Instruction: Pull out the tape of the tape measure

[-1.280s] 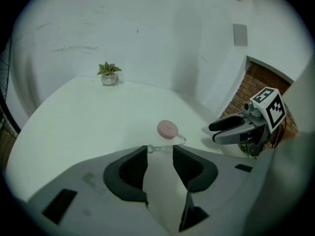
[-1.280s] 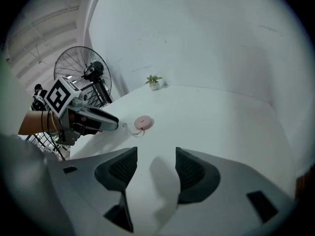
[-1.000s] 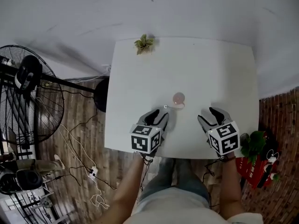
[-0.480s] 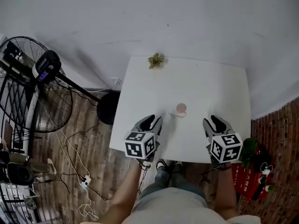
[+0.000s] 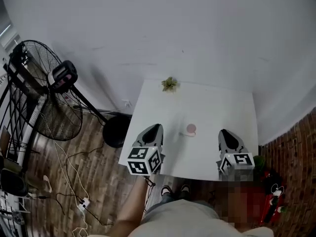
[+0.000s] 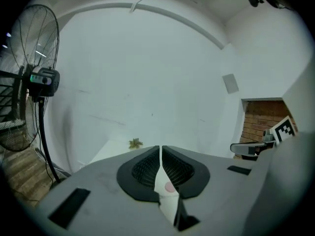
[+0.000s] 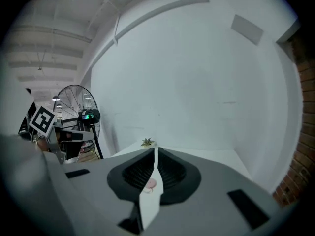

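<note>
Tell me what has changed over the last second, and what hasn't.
Both grippers have drawn back toward the person: the left gripper and the right gripper are now at the near edge of the table, farther from the pink tape measure. The head view has also pulled away. Nothing was grabbed or let go; both pairs of jaws are shut and empty. The tape measure and the small plant stayed put.

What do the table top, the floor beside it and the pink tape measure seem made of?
White rectangular table top: smooth matte laminate or painted board; no grain shows. Brown plank floor: wood or wood-look laminate, going by the board seams. Small pink round tape measure: probably plastic, but too small to be sure.
</note>
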`<state>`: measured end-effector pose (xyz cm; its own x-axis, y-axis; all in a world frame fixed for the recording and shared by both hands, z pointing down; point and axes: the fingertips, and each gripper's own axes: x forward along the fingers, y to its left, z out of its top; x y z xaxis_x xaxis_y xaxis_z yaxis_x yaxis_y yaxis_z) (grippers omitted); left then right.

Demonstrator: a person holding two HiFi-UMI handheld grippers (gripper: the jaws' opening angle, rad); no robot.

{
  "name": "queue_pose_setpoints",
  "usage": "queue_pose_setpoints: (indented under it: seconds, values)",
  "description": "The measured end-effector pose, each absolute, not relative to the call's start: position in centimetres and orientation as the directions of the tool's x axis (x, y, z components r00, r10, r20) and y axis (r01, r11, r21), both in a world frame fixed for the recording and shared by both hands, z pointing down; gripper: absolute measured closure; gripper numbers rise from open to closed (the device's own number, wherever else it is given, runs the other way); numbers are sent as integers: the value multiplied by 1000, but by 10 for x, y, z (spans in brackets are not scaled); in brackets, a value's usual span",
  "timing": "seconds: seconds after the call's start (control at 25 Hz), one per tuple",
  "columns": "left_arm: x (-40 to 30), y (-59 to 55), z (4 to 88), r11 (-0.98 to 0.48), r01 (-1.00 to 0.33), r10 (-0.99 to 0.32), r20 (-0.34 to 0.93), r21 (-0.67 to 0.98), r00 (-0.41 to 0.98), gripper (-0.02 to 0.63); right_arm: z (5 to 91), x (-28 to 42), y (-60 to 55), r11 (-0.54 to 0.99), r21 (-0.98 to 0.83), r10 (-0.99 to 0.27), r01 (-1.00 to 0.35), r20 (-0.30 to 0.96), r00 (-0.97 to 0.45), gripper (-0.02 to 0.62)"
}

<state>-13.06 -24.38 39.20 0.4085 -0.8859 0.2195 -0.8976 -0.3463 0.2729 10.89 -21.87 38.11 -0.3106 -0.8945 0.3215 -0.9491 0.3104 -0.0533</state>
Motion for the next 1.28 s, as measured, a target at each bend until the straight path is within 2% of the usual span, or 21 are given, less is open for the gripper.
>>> queue_pose_setpoints:
  seconds: [0.08, 0.32, 0.72, 1.28]
  values:
    - [-138, -243, 377, -328, -910, -909, 176, 253, 377, 587, 373, 106, -215, 310, -36, -902, -950, 304, -306, 589]
    - [-153, -235, 364, -283, -930, -940, 123, 235, 317, 594, 362, 116, -199, 255, -40, -934, -966, 247, -257, 595]
    - [-158, -228, 365, -271, -937, -943, 135, 221, 304, 594, 347, 158, -180, 121, -65, -973, -991, 189, -131, 595]
    - [-150, -221, 366, -281, -933, -941, 128, 225, 314, 594, 337, 176, -166, 66, -16, -981, -998, 181, -67, 595]
